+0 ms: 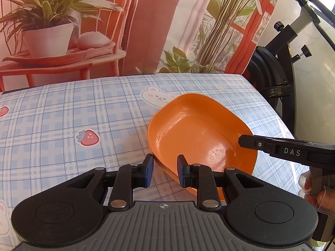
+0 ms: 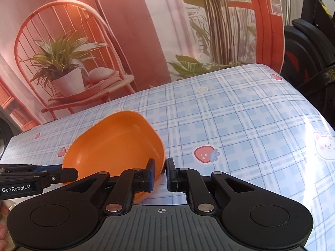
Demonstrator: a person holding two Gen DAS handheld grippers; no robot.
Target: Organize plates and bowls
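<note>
Glossy plaid tablecloth (image 1: 62,115) lay under our smooth, rounded orange plastic bowl (image 1: 201,133). Our left gripper (image 1: 165,167) straddled its near rim, parted; our right gripper (image 2: 161,173) pinched the opposite rim.

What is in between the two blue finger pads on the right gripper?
The near rim of the orange bowl sits in the gap of the right gripper; the right wrist view shows it. The pads straddle the rim; whether they pinch it is unclear.
</note>
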